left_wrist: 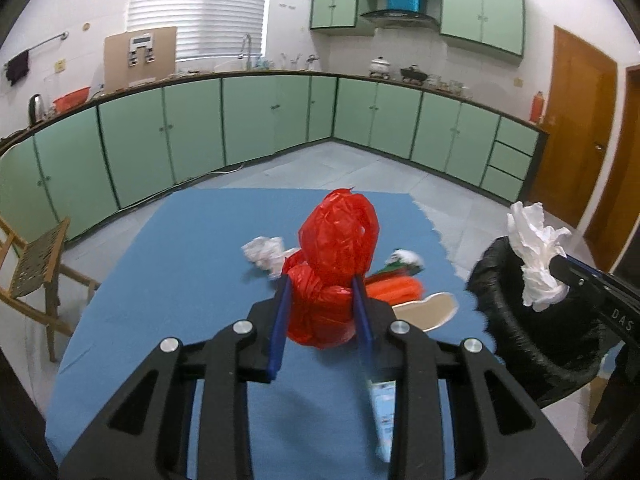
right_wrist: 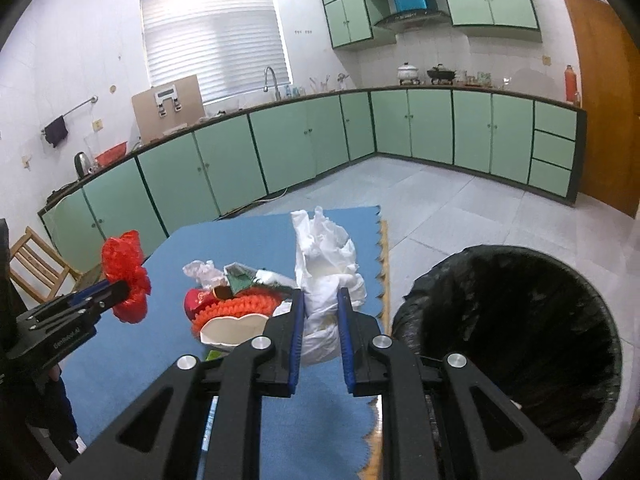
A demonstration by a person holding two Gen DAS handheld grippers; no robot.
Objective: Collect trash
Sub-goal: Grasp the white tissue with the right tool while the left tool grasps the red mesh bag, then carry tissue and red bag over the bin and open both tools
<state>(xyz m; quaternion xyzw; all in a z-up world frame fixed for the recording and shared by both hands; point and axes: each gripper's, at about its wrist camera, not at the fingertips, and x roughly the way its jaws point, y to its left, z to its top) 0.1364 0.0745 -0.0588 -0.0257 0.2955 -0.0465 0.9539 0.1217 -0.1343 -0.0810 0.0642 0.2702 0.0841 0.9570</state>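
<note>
My left gripper (left_wrist: 322, 280) is shut on a crumpled red plastic bag (left_wrist: 336, 256) and holds it above the blue mat (left_wrist: 180, 264); it also shows in the right wrist view (right_wrist: 126, 280). My right gripper (right_wrist: 320, 294) is shut on a crumpled white tissue wad (right_wrist: 326, 264), held over the mat's right edge beside the black-lined trash bin (right_wrist: 516, 336). In the left wrist view the tissue wad (left_wrist: 534, 256) hangs over the bin (left_wrist: 520, 320). More trash lies on the mat: a white paper ball (left_wrist: 264, 254), an orange scrunchy piece (left_wrist: 396, 288) and a white dish (left_wrist: 428, 310).
A wooden chair (left_wrist: 36, 276) stands left of the table. Green cabinets (left_wrist: 256, 116) line the far walls, with a tiled floor (right_wrist: 460, 208) between them and the table. A wooden door (left_wrist: 576, 120) is at the right.
</note>
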